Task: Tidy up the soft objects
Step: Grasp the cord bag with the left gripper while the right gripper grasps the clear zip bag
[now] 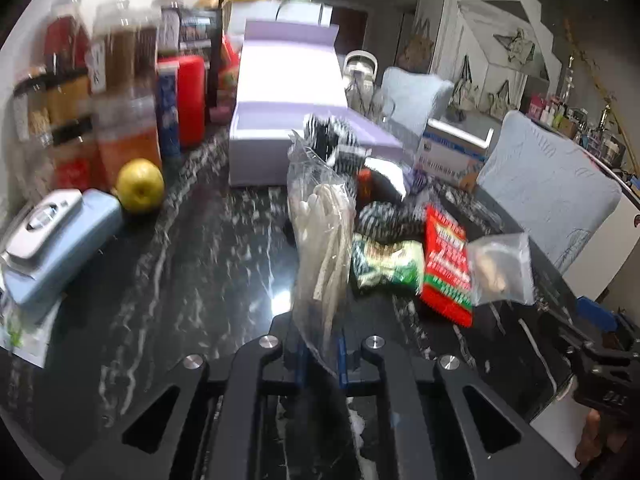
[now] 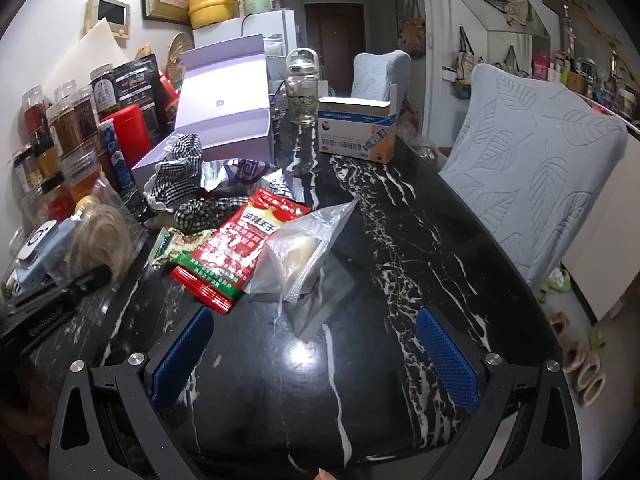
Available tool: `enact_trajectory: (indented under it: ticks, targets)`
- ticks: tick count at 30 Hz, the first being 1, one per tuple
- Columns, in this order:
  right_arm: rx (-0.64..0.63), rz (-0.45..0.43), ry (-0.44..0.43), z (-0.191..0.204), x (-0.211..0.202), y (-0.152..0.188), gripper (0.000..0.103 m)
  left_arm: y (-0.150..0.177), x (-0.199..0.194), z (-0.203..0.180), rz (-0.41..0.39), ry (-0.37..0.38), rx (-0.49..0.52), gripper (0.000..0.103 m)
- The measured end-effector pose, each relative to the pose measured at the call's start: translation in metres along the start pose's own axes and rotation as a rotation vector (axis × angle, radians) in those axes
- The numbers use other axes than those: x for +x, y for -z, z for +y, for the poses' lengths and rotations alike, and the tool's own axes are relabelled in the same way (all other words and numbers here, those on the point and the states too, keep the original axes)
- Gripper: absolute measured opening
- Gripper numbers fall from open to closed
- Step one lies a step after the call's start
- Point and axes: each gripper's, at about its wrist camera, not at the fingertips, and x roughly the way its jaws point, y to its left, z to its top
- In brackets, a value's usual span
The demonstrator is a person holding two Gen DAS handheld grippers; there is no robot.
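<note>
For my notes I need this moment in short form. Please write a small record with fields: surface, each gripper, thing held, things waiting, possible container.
surface: black marble table
left gripper: shut on the clear bag of gloves, bag off the table
right gripper: open, empty, over bare table
waiting: red snack packet, green snack packet, frosted zip bag, checkered cloth
possible container: open lilac box, behind the pile
</note>
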Motion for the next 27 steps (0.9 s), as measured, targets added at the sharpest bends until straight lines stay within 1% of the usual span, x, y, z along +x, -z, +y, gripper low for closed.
enact_trajectory:
  ticks: [5, 9, 13, 16, 18, 20, 21, 25, 27]
  targets:
    - [0.018, 0.000, -0.011, -0.004, 0.002, -0.001, 0.103, -0.007, -0.017, -0.004, -0.037, -0.005, 0.016, 0.012]
    - [0.031, 0.007, -0.013, -0.007, 0.004, -0.006, 0.103, -0.011, -0.020, -0.006, -0.040, 0.005, 0.022, 0.012]
    - [0.044, 0.019, -0.023, -0.010, 0.010, -0.016, 0.103, -0.017, -0.016, -0.005, -0.037, 0.033, 0.016, 0.012]
    - [0.033, 0.029, -0.017, -0.008, 0.016, -0.021, 0.095, -0.021, -0.010, -0.006, -0.019, 0.026, 0.023, 0.012]
    - [0.037, 0.052, -0.024, -0.008, 0.025, -0.023, 0.093, -0.023, -0.007, -0.005, -0.006, 0.037, 0.018, 0.012]
    - [0.079, 0.087, -0.080, -0.011, 0.036, -0.024, 0.092, -0.026, -0.005, -0.003, 0.000, 0.053, 0.011, 0.012]
    - [0.098, 0.101, -0.094, -0.013, 0.039, -0.024, 0.092, -0.028, -0.005, -0.002, 0.001, 0.056, 0.010, 0.012]
    - [0.133, 0.141, -0.088, -0.015, 0.058, -0.029, 0.092, -0.038, -0.003, 0.000, -0.004, 0.054, 0.020, 0.012]
    - [0.164, 0.152, -0.116, -0.019, 0.064, -0.032, 0.085, -0.042, 0.000, 0.003, 0.005, 0.066, 0.011, 0.012]
